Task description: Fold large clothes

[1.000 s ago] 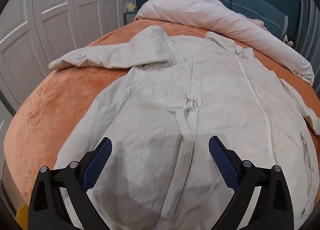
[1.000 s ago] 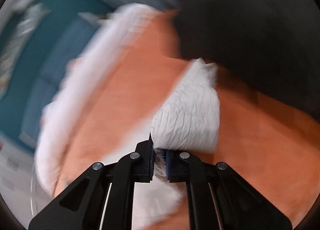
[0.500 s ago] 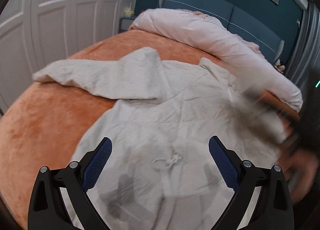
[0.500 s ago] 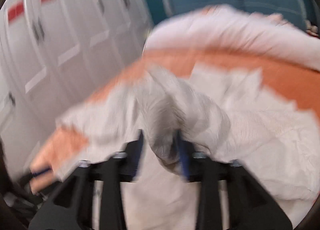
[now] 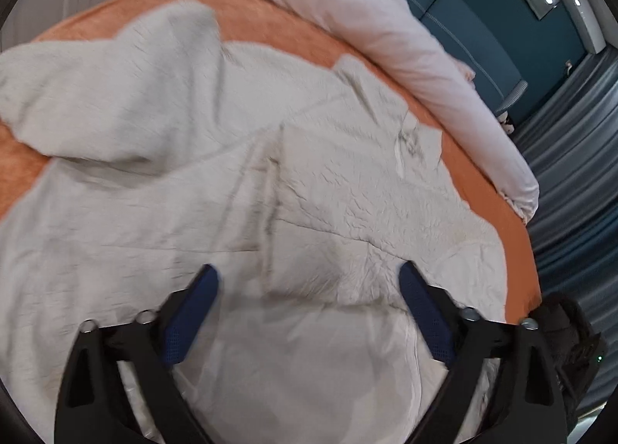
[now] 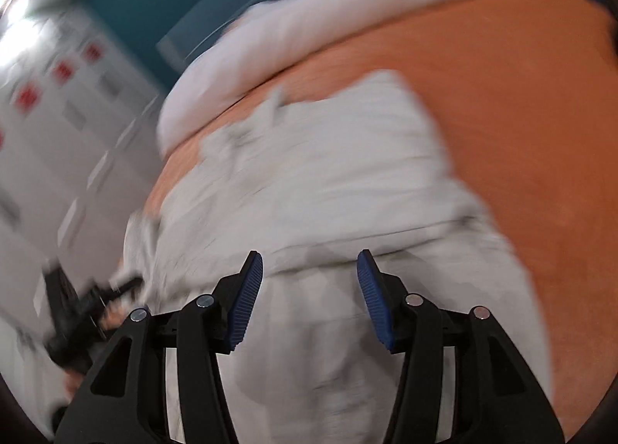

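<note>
A large cream fleece robe [image 5: 239,181] lies spread on the orange bedspread [image 5: 270,31]. One sleeve [image 5: 347,193] lies folded across its body; the other sleeve [image 5: 96,96] stretches out to the left. My left gripper [image 5: 309,309] is open and empty, hovering just above the robe. My right gripper [image 6: 309,289] is open and empty above the same robe [image 6: 309,173], which looks blurred in the right wrist view. The left gripper [image 6: 77,312] shows blurred at the lower left of the right wrist view.
A rolled pale pink duvet [image 5: 386,27] lies along the far side of the bed, against a teal headboard [image 5: 483,31]. White wardrobe doors [image 6: 46,143] stand beside the bed. Grey curtains [image 5: 571,181] hang at the right. Bare orange bedspread [image 6: 521,104] shows right of the robe.
My right gripper carried the sleeve over the robe's body, opened and let it go. My left gripper stayed open and moved closer over the robe.
</note>
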Available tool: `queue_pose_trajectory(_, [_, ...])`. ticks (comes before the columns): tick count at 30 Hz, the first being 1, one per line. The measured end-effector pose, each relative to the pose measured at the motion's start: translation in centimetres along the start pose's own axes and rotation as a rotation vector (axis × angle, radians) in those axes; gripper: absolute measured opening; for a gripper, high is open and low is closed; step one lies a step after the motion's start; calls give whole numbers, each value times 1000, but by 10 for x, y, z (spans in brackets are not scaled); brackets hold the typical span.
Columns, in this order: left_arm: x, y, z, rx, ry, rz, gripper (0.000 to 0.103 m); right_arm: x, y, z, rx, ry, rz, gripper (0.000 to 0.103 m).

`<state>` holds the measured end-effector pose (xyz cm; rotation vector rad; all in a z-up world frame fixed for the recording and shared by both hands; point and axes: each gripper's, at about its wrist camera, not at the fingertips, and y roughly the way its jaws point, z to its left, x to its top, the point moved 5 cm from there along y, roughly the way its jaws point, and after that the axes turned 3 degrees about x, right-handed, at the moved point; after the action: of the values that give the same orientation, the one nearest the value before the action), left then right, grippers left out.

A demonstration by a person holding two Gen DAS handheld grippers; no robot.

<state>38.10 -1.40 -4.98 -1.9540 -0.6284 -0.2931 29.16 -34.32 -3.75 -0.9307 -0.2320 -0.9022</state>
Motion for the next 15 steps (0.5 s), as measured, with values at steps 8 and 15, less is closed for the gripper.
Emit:
queue_pose_trajectory(8, [37,-3,-24,23,159,-105,2,22,24,-28,45,148,-1,8])
queue_pose_trajectory(15, [60,-7,-17,81,205,-189,3,20,21,8,32,-35,-86,7])
